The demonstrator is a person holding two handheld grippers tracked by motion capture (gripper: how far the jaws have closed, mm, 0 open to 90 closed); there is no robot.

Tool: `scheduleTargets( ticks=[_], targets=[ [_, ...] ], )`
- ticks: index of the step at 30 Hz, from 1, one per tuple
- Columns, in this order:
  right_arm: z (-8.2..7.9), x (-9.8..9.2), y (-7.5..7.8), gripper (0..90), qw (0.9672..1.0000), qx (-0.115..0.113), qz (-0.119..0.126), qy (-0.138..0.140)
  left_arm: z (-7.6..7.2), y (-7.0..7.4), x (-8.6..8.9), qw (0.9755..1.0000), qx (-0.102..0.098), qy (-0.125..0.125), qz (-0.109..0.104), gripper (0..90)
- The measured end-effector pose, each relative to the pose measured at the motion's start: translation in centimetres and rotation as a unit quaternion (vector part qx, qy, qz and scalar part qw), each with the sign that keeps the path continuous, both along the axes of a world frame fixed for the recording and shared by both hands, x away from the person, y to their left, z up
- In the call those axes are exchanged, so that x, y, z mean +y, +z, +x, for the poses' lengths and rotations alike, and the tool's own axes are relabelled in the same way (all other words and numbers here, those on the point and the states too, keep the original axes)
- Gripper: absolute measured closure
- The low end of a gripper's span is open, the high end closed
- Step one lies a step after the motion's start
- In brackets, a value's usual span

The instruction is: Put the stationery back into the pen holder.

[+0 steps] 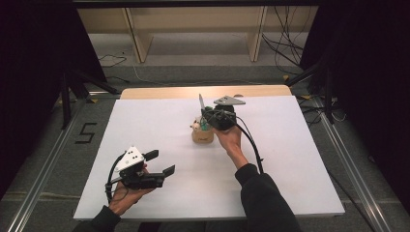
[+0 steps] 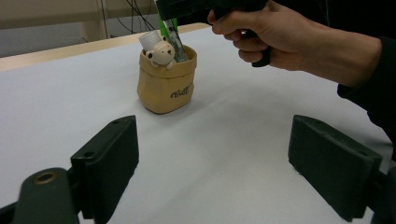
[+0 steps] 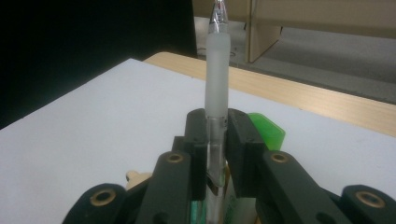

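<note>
Pen (image 3: 217,70) sits clamped upright between the right gripper's (image 3: 217,135) jaws, directly over the pouch (image 2: 166,84) mid-table, so the step looks like loading it, and next calls for a straight lowering, while the left gripper (image 2: 215,163) waits wide and empty.

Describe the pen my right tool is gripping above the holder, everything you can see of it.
The pen has a clear, plastic-looking barrel with a frosted whitish grip sleeve and a clear tapered tip pointing up. It stands roughly upright, clamped on both sides by the black jaws of the right tool, just above the tan bag-shaped holder near the table's middle. Its lower end runs down behind the jaws toward the holder's contents; whether it touches them cannot be told.
</note>
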State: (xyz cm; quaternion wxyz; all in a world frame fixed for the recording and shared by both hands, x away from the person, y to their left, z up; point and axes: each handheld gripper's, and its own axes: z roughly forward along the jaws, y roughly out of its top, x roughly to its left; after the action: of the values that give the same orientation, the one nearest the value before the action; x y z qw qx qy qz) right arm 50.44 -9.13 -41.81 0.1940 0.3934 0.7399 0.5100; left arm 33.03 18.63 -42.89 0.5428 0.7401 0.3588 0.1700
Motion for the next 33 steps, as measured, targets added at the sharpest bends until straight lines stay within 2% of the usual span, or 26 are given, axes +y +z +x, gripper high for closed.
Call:
scheduleTargets(
  ticks=[11, 20, 33],
  targets=[
    [-0.44, 0.02, 0.35, 79.6, 0.9997, -0.012, -0.018, 0.01, 0.0, 0.0, -0.01, 1.0, 0.0, 0.001, 0.001, 15.8],
    [0.14, -0.06, 0.02, 79.7, 0.9999, -0.008, -0.012, 0.0, 0.02, 0.0, 0.0, 1.0, 0.0, 0.001, -0.001, 15.8],
    [-0.36, 0.06, -0.59, 79.2, 0.9994, -0.005, -0.034, 0.008, -0.01, 0.02, -0.01, 1.0, -0.001, 0.001, -0.001, 15.7]
  ],
)
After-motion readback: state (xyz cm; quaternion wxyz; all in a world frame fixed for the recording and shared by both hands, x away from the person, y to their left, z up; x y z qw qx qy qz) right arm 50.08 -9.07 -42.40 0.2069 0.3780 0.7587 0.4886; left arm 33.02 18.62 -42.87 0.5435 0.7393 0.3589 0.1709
